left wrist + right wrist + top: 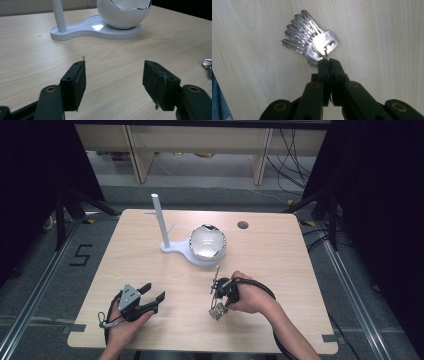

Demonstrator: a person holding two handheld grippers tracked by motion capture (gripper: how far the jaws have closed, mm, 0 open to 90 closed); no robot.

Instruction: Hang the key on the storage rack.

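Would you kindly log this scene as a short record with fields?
table: light wood
stand: white base with upright post and a bowl, at the far middle
left gripper: open, empty, near the front left
right gripper: shut on the ring of the keys
keys: silver bunch, fanned out, by the right hand

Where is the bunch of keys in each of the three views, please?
High view: the bunch of keys lies low and right of centre, by the right gripper.
Left gripper view: a silver bit at the right edge, probably the keys.
Right gripper view: upper centre, ring pinched by the jaws.
Shared landmark: the wooden table.
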